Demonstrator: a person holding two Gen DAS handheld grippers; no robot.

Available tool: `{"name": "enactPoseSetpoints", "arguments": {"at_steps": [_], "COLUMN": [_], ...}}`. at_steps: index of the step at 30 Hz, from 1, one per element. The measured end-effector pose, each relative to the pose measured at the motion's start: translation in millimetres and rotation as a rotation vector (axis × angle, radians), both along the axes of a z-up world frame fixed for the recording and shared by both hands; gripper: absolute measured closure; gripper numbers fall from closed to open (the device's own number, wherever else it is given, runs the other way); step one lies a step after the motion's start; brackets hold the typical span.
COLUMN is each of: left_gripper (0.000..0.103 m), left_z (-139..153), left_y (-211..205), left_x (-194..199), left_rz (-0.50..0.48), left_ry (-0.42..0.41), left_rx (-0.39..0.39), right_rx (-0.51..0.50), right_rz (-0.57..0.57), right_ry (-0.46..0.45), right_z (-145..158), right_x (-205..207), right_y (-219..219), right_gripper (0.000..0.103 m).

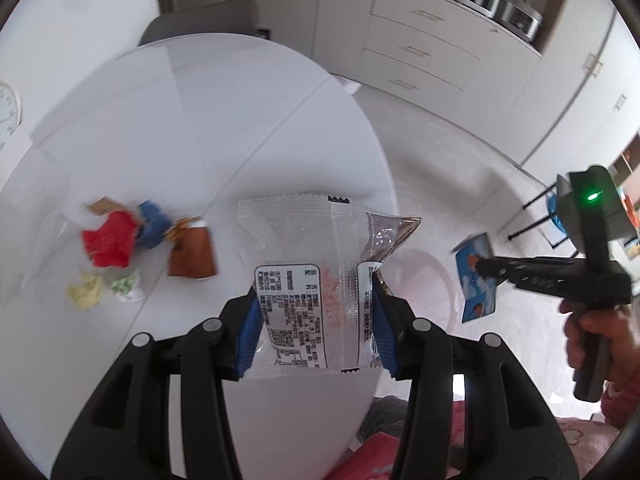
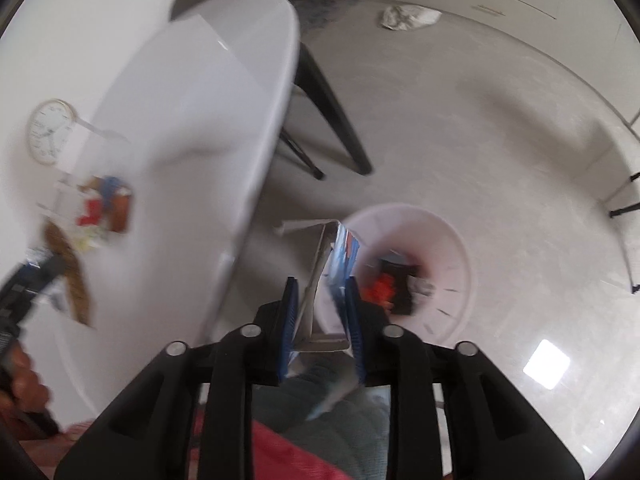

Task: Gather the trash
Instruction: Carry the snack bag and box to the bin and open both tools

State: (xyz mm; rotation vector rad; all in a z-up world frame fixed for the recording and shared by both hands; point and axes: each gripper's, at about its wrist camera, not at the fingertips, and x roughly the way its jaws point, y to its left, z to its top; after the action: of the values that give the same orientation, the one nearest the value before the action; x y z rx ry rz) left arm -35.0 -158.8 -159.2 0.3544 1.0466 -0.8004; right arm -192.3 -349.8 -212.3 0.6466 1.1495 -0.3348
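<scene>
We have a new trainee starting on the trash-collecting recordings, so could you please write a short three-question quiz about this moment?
1. True or false: the left gripper holds nothing.
2. Multiple choice: where is the pink bin? A) on the white table B) on the floor beside the table C) on a chair
3. Short answer: which loose scrap on the table lies nearest the clear wrapper?

Key
1. False: it is shut on the clear printed wrapper.
2. B, with scraps already inside; the right gripper carries a blue packet above its rim.
3. The brown scrap, beside the red scrap and blue scrap.
</scene>
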Motion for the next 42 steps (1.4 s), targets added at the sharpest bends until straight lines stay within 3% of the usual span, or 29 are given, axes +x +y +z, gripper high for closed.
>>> {"name": "enactPoseSetpoints", "arguments": {"at_steps": [1,2,3,5,13,23,25,27,29,35,42], "left_gripper": [0.056,0.056,0.056,0.056,0.056,0.056,0.05,0.022,0.009,0.008,0.008], "left_z": [-0.3,-0.6,-0.8,-1.6,-1.7,-10.7,-13.6,-16.8,-17.6,-24.0,-19.3], "left_y": [-3.4,-8.9,-14.1,-20.5,-52.2,-119.7,-132.6,-143.4,-147.3,-150.9,-139.6], "left_x": [-2.2,-5.5,-8.9,-15.5,-34.8,-65.0,-72.9,-80.1,-85.5,-94.8,-90.2], "left_rz": [-0.008,-0.019,-0.029,-0.043,-0.097,-0.265,-0.296,-0.309,-0.306,-0.318,-0.278], "left_ry": [-0.001,-0.003,-0.004,-0.007,-0.006,0.018,0.036,0.064,0.073,0.073,0.077], "left_rx": [0.002,0.005,0.009,0.016,0.025,0.026,0.031,0.041,0.044,0.093,0.078], "right_rx": [-0.003,-0.013,-0.043,-0.094,-0.071,-0.081,-0.08,-0.076,-0.074,-0.067,-0.07], "right_rz": [-0.001,-0.005,-0.02,-0.046,-0.096,-0.175,-0.187,-0.198,-0.203,-0.204,-0.177], "right_ry": [0.013,0.038,0.064,0.083,0.098,0.111,0.111,0.111,0.112,0.113,0.11], "right_z": [-5.1,-11.1,-15.1,-18.8,-20.9,-21.9,-22.7,-23.9,-23.8,-24.0,-22.4], "right_x": [-2.5,-4.0,-7.3,-14.2,-34.5,-79.6,-86.0,-92.4,-95.9,-97.8,-91.5], "right_y": [-1.8,-3.0,-5.1,-9.1,-37.5,-71.7,-74.1,-77.1,-78.2,-80.9,-73.1], "right_gripper": [0.054,0.02,0.005,0.005,0.005,0.003,0.003,0.003,0.003,0.003,0.003]}}
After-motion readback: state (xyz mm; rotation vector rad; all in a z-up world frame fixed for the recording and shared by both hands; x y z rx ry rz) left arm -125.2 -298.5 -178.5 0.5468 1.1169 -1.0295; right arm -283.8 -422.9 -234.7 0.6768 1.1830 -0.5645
